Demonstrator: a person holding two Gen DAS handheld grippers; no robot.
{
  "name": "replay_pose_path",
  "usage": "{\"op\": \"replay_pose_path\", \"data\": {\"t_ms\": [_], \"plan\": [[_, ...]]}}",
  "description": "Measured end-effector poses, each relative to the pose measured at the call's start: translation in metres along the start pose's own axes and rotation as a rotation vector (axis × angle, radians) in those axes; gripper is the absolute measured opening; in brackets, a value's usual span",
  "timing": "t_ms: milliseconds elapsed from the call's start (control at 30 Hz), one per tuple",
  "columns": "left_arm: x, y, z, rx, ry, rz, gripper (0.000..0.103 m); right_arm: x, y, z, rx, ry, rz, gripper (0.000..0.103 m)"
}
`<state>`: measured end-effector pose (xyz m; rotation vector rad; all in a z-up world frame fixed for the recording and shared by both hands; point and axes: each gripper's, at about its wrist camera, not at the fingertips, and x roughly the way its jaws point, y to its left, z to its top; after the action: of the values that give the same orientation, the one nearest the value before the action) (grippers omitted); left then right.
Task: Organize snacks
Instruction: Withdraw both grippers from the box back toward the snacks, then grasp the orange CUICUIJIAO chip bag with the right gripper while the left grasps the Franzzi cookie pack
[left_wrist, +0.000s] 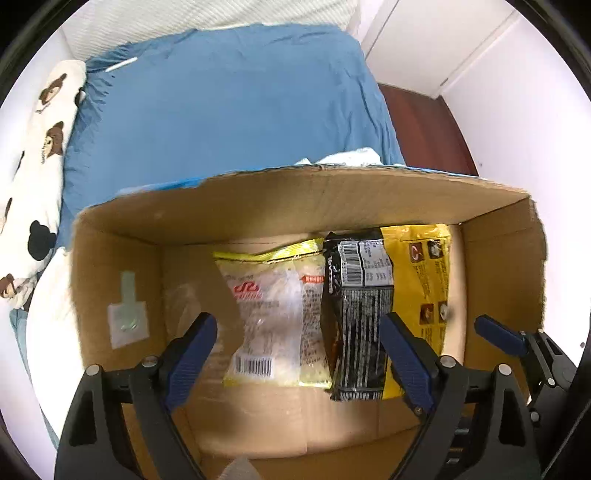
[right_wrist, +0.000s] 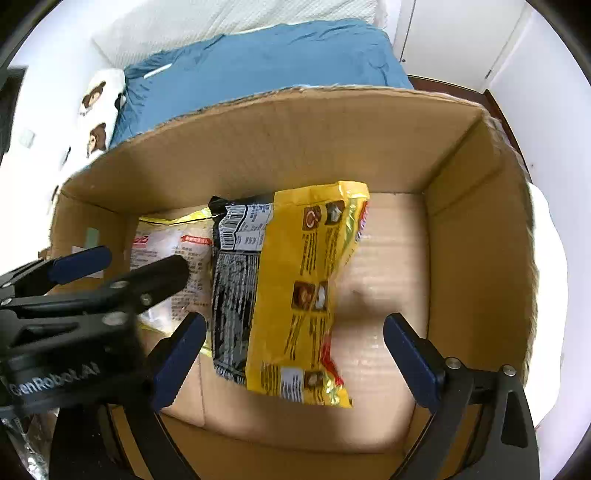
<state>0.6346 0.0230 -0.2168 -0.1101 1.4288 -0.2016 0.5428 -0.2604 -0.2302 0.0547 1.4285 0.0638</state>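
Both tongs (left_wrist: 299, 345) (right_wrist: 293, 345) gape empty over three snack packets (right_wrist: 299, 291) in the cardboard box (right_wrist: 332, 125).

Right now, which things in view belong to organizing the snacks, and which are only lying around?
Belong to the job:
- cardboard box
- yellow packet
- black packet
- clear packet
- left gripper, open
- right gripper, open

Lying about:
- blue bedsheet
- bear-print pillow
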Motion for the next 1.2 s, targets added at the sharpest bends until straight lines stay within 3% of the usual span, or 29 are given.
{"op": "replay_pose_path", "data": {"t_ms": [233, 333, 400, 467, 567, 633, 700, 800, 867, 933, 1200], "plan": [[-0.055, 0.009, -0.041, -0.025, -0.144, 0.05, 0.09, -0.083, 0.005, -0.037, 0.008, -0.09, 0.0, 0.099], [-0.077, 0.008, -0.063, -0.026, -0.201, 0.063, 0.09, -0.109, 0.026, -0.052, 0.008, -0.138, 0.0, 0.099], [-0.089, 0.005, -0.074, -0.021, -0.23, 0.071, 0.09, -0.114, 0.068, -0.026, 0.004, -0.179, -0.008, 0.098], [-0.105, 0.001, -0.088, -0.024, -0.267, 0.079, 0.09, -0.136, 0.071, -0.037, 0.003, -0.225, -0.002, 0.098], [-0.129, -0.003, -0.116, -0.033, -0.321, 0.074, 0.09, -0.131, 0.109, -0.038, -0.005, -0.269, 0.015, 0.098], [-0.143, -0.002, -0.137, -0.037, -0.344, 0.073, 0.09, -0.147, 0.11, -0.058, -0.013, -0.28, 0.036, 0.098], [-0.148, -0.002, -0.154, -0.039, -0.355, 0.08, 0.09, -0.131, 0.124, -0.067, -0.015, -0.288, 0.052, 0.098], [-0.15, 0.005, -0.186, -0.061, -0.349, 0.089, 0.09, -0.132, 0.116, -0.101, -0.007, -0.278, 0.07, 0.098], [-0.139, 0.011, -0.208, -0.082, -0.323, 0.09, 0.09, -0.123, 0.11, -0.12, 0.009, -0.257, 0.103, 0.09], [-0.124, 0.02, -0.23, -0.117, -0.281, 0.087, 0.09, -0.104, 0.103, -0.135, 0.028, -0.22, 0.121, 0.075], [-0.046, 0.054, -0.29, -0.252, -0.1, 0.095, 0.09, -0.021, 0.042, -0.191, 0.347, -0.063, 0.154, 0.075]]}}
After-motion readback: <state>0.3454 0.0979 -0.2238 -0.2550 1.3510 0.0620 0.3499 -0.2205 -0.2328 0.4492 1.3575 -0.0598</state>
